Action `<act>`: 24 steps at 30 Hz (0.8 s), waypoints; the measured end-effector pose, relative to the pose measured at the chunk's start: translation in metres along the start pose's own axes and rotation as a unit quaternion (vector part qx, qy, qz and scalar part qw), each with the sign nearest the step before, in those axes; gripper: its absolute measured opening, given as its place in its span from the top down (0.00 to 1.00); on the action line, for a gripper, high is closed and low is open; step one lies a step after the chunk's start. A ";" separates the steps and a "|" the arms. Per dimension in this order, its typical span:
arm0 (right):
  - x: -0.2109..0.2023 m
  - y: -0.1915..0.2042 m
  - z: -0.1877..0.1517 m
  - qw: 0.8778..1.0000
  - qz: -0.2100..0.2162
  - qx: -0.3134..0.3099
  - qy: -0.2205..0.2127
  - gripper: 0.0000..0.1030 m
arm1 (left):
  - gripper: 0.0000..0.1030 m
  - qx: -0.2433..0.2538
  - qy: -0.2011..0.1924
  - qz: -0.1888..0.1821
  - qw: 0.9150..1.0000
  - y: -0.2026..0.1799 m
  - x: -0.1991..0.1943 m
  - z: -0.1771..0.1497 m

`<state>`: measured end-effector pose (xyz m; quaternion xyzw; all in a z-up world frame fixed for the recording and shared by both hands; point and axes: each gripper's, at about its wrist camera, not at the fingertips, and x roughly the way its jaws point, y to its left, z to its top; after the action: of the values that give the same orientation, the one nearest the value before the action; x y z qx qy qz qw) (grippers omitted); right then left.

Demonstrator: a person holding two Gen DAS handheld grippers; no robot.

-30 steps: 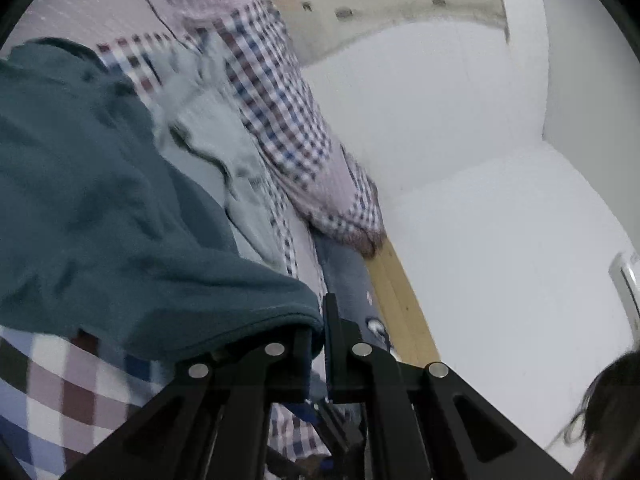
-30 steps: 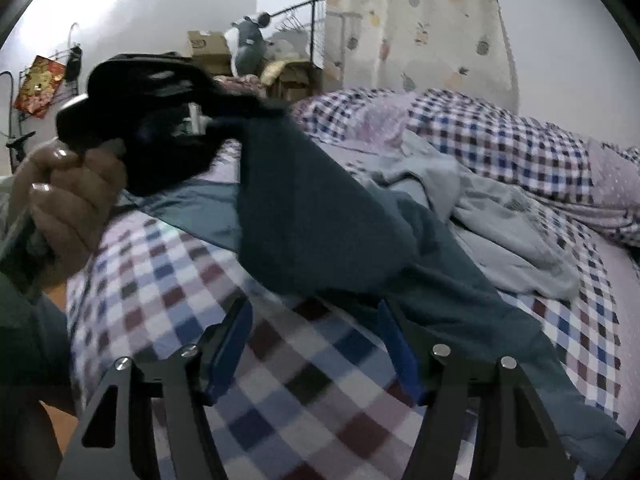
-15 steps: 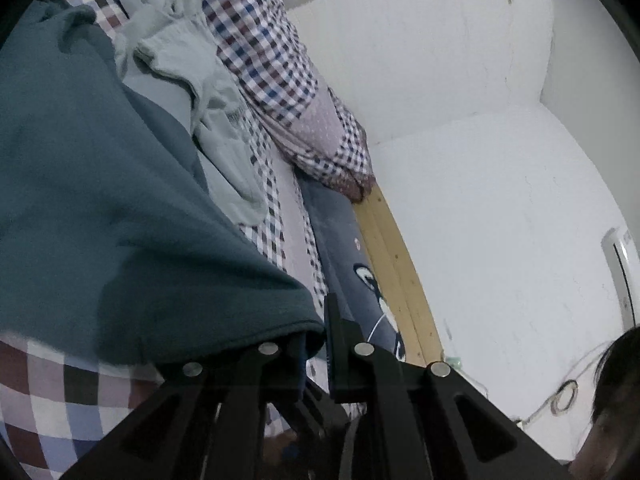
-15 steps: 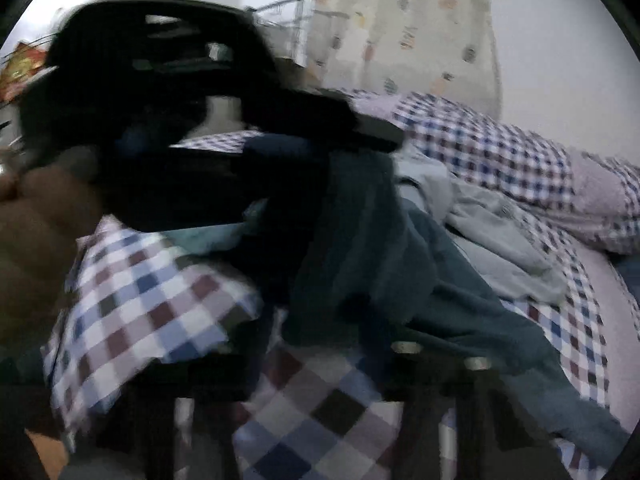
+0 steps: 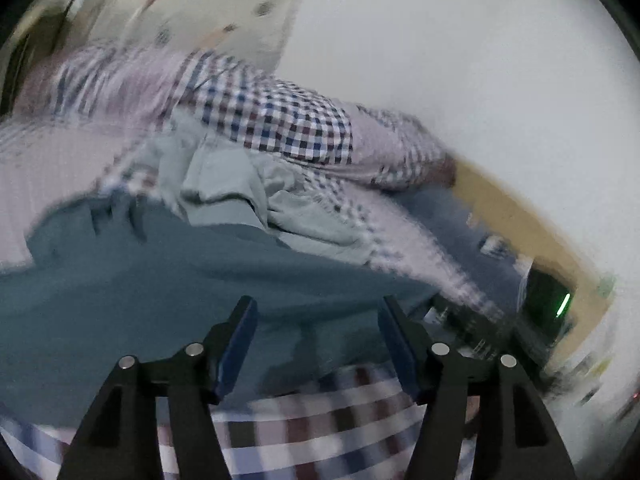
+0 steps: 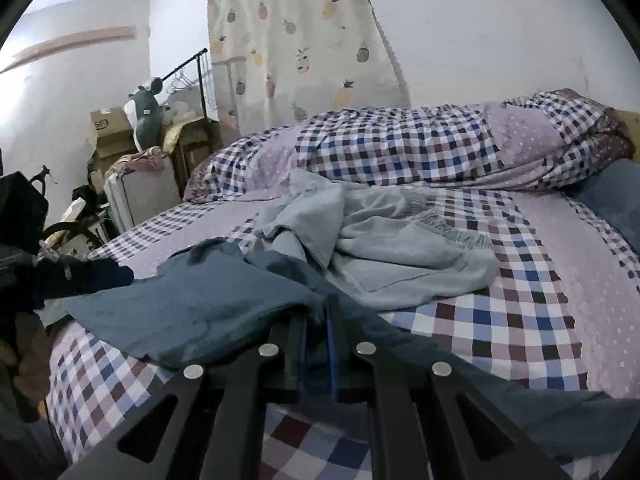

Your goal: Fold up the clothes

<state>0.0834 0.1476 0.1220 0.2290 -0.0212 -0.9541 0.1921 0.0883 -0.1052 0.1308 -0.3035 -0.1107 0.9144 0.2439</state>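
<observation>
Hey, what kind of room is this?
Most likely a bedroom in a home: a bed with a checked sheet, a rolled checked quilt, and a clothes rail with hangers beside it.

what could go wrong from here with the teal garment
Only the right tongs are shut on the teal garment; the left tongs are open above it, so pulling one-sided could bunch it instead of folding. The light grey garment lies against its far edge and may get dragged along. The left view is blurred, so regrasping could miss.

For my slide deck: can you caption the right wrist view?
Right tool shut on dark teal garment on checked bed, pale grey garment crumpled behind.
</observation>
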 end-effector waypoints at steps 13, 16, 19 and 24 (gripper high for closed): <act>-0.033 0.026 0.008 0.998 0.051 -0.032 -0.025 0.93 | 0.34 0.306 0.003 0.167 0.937 -0.097 0.050 -0.055; -0.038 0.029 0.009 0.997 0.054 -0.040 -0.030 0.93 | 0.34 0.316 0.004 0.205 0.926 -0.094 0.058 -0.056; -0.044 0.031 0.011 0.997 0.057 -0.047 -0.034 0.93 | 0.51 0.315 0.002 0.227 0.922 -0.089 0.061 -0.057; -0.049 0.035 0.011 0.996 0.057 -0.060 -0.038 0.93 | 0.95 0.268 -0.045 0.230 0.935 -0.080 0.045 -0.041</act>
<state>0.1313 0.1336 0.1577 0.1793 0.0161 -0.9491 0.2584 0.1126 -0.0111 0.1043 -0.2030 0.2002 0.9539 0.0937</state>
